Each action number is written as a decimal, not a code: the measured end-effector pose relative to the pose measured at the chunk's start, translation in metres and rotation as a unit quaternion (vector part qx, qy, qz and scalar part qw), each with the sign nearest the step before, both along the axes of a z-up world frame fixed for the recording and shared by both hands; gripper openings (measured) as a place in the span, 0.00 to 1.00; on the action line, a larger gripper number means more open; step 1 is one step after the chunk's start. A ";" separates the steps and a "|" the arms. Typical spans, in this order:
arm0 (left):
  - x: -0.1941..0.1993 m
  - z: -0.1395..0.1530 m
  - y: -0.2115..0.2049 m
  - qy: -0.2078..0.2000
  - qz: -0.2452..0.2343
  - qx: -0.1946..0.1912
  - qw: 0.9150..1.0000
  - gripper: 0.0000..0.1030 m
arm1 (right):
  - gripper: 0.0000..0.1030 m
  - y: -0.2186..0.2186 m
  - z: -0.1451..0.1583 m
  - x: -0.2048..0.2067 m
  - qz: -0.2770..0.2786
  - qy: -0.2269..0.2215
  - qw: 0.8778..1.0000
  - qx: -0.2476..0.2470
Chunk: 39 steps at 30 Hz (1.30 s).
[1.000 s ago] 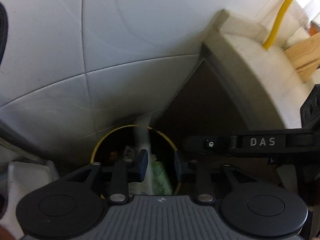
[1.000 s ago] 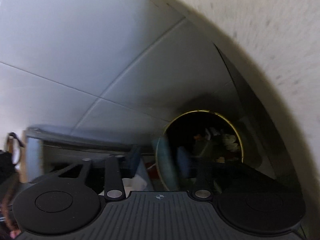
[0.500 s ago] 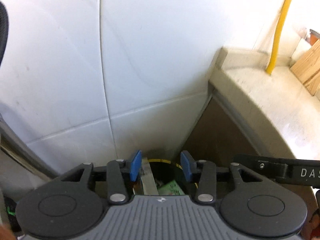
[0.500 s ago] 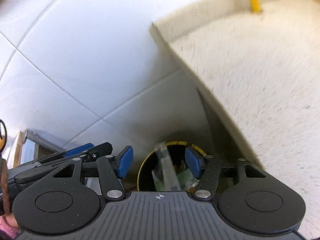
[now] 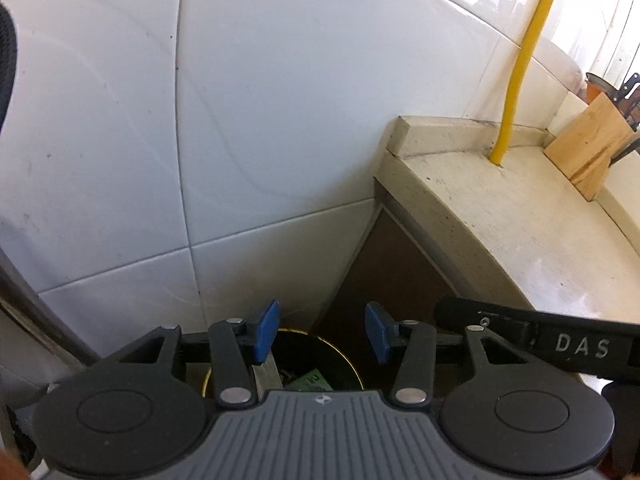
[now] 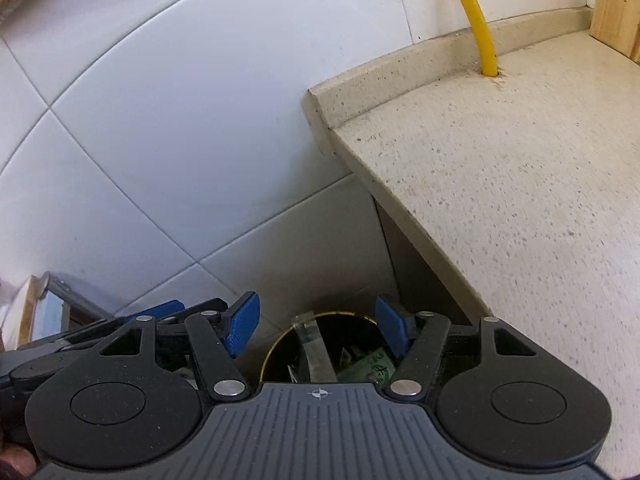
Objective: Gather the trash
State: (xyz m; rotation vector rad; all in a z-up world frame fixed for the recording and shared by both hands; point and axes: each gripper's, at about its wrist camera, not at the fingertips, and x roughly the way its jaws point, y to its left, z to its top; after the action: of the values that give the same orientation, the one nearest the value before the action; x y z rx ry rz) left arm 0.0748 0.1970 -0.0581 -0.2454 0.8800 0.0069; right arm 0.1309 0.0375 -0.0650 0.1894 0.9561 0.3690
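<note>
Blue-padded left gripper (image 5: pixel 322 330) and right gripper (image 6: pixel 316 326) both hang spread and empty above the gold-rimmed trash bin (image 6: pixel 280 344) by the countertop's (image 6: pixel 500 184) edge; a green wrapper (image 6: pixel 370 366) lies inside. The drop looks finished, so next likely comes fetching more trash.

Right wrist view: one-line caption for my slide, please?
Open right gripper above the gold-rimmed trash bin holding a green wrapper, beside the speckled countertop.
</note>
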 end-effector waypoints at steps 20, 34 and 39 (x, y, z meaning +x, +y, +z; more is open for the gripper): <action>-0.062 0.041 -0.094 -0.002 -0.009 0.047 0.999 0.44 | 0.71 -0.080 0.032 -0.069 -0.013 -0.017 1.000 -0.004; -0.129 0.052 -0.148 -0.017 -0.004 0.051 0.999 0.44 | 0.72 -0.130 0.043 -0.131 -0.014 -0.023 1.000 -0.001; -0.136 0.054 -0.152 -0.022 -0.003 0.054 0.998 0.44 | 0.73 -0.132 0.046 -0.138 -0.013 -0.029 0.999 -0.003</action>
State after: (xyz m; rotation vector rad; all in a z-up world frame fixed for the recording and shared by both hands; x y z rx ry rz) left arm -0.0613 0.0449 -0.0039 -0.1406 0.8343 0.0436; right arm -0.0071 -0.0948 -0.0186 0.1856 0.8961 0.3460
